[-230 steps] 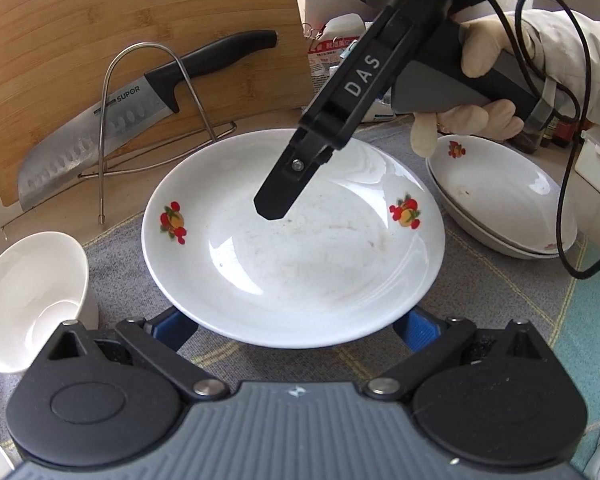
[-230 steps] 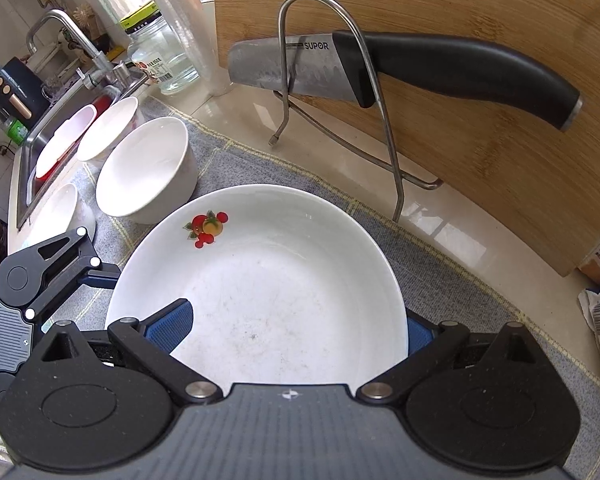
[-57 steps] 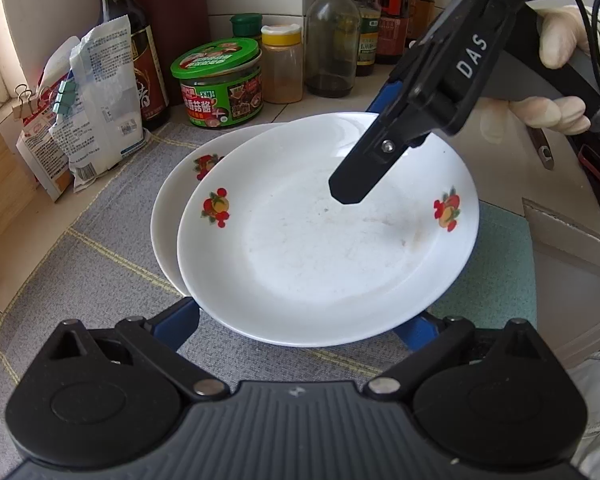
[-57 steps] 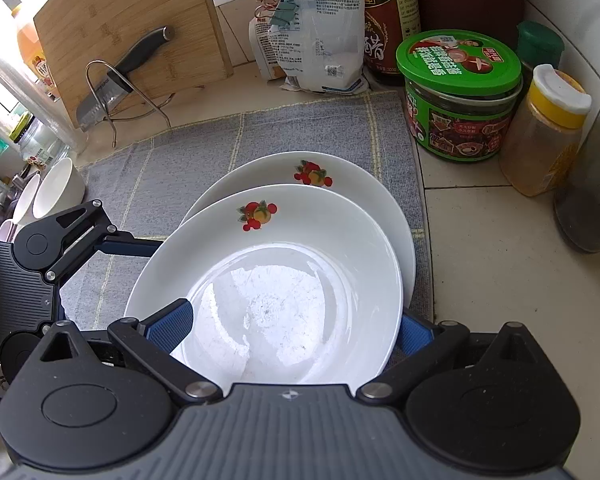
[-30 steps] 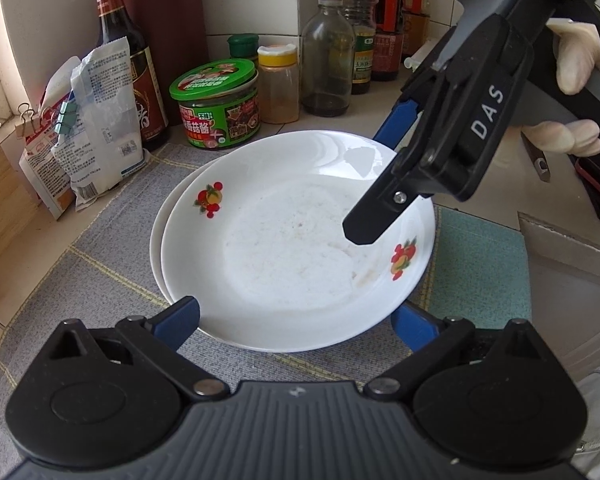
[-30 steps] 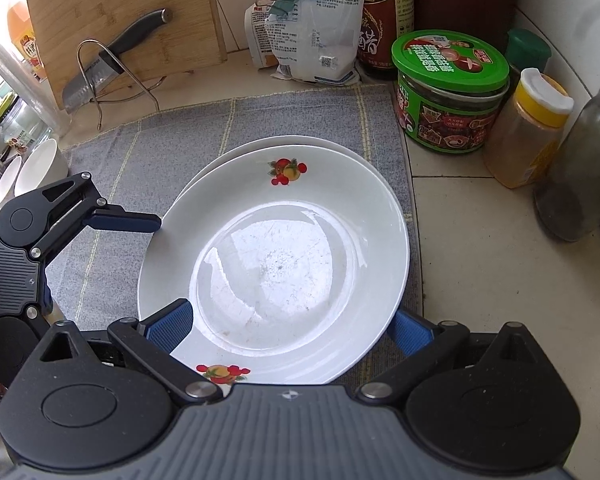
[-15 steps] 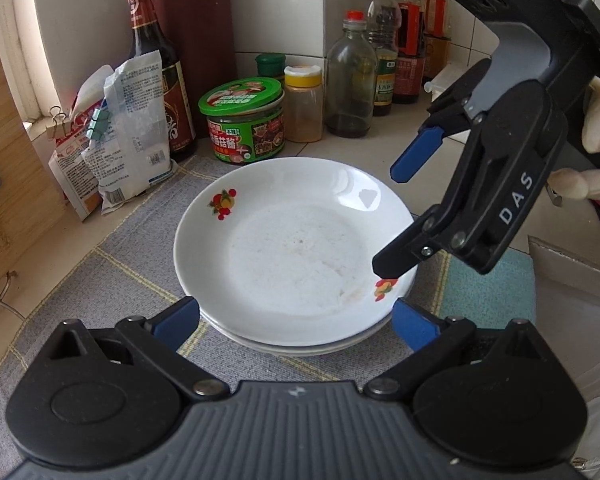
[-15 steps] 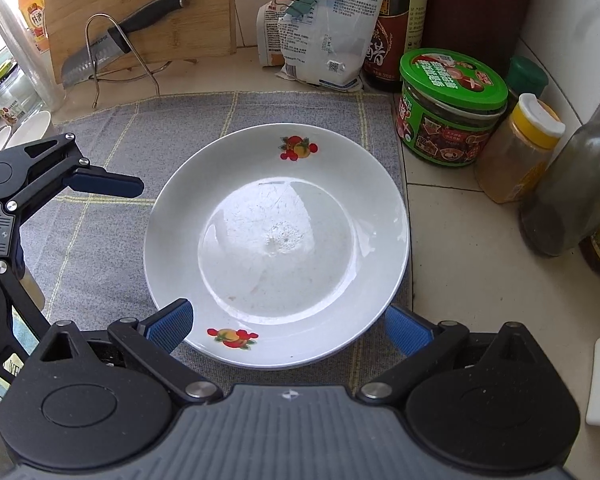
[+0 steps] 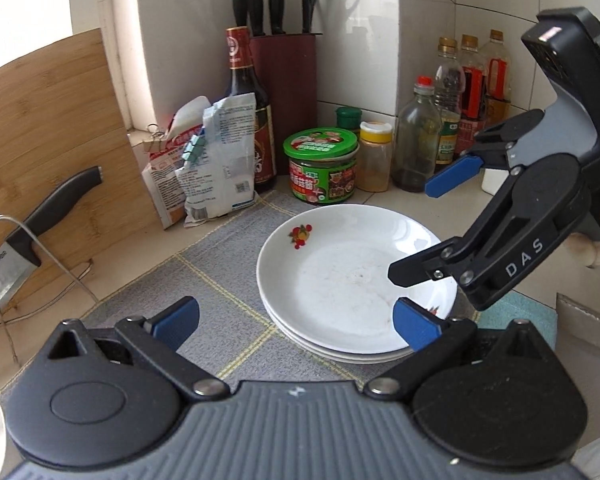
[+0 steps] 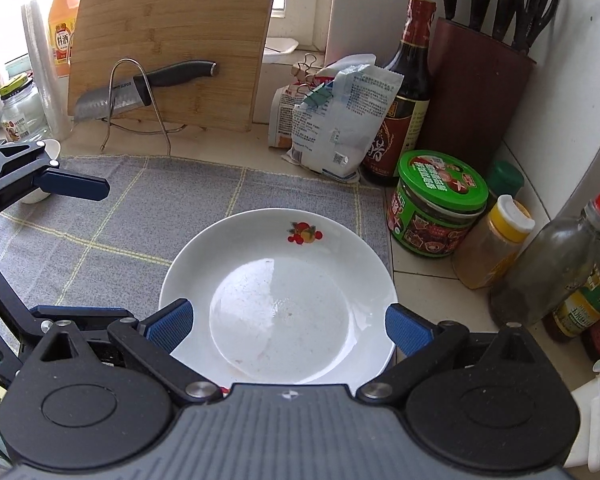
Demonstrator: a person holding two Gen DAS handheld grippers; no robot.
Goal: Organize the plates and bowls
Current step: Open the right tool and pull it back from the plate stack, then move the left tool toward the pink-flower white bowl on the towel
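**Stacking done for two plates, both grippers free**

Sitting on the grey mat (image 10: 100,216), the top plate (image 10: 276,300) is nested on a second plate (image 9: 332,354) whose rim shows just below it in the left wrist view. The stack lies just in front of the green-lidded jar (image 10: 440,204).

Handling, as a judgement: glazed ceramic, so stiff, fairly heavy, slippery and breakable if dropped or knocked. The shallow rim is the only good hold; pinch it from the side nearest the gripper, pads above and below the lip. The glossy centre offers nothing to grip. The top plate looks faintly smeared with small specks (maybe residue, hard to tell), otherwise nothing is in it.

The left gripper (image 9: 296,320) is spread wide, holding nothing, with one blue pad over the near rim of the stack. The right gripper (image 10: 288,326) is also spread, pads either side of the plate's near edge, and I cannot tell whether they touch it. It reads as hovering, not pinching.

Containers: the green-lidded jar is closed, dark contents showing through. Beside it, away from the mat, a yellow-capped bottle (image 10: 492,244) holds tan powder. A small white bowl (image 10: 44,172) shows far across the mat from the jar, partly hidden by the left gripper, contents not visible. That bowl likely remains to sort.
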